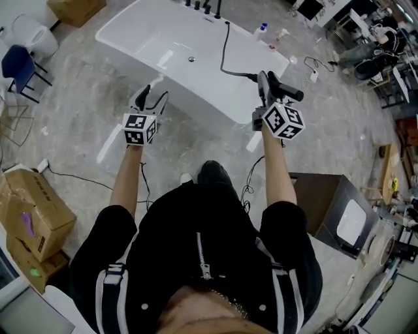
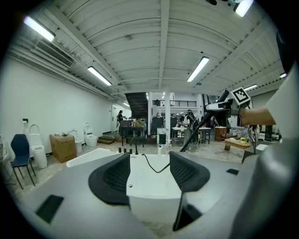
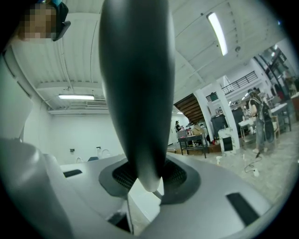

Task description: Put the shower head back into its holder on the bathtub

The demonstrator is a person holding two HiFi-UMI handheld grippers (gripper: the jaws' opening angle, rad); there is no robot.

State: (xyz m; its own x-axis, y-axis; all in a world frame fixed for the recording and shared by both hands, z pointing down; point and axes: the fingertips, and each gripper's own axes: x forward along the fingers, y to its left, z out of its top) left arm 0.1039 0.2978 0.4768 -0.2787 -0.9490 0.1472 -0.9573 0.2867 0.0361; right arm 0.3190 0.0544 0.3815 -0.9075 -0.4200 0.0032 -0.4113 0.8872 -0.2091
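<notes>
**We grip the shower head (image 3: 135,93) in the right tool (image 1: 268,81), short of the bathtub (image 1: 163,49); the left tool (image 1: 151,99) stands open and empty.**

Nearest us, each tool carries a marker cube (image 1: 139,128) of black-and-white squares. The right tool's ribbed dark pads clamp the shower head's smooth, rounded dark handle. The left tool's ribbed pads stand wide apart, with only the tub seen between them. A thin black hose (image 1: 224,52) curves from the handle over the glossy white, round-cornered bathtub to a row of small black fittings (image 1: 202,6) on its far rim. The floor (image 1: 78,98) is mottled grey. The cardboard boxes (image 1: 29,209) at our left bear red print too small to read. Only the left gripper view shows the shower head from the side, slanting upward, and the white toilets (image 2: 91,140) by the wall.
</notes>
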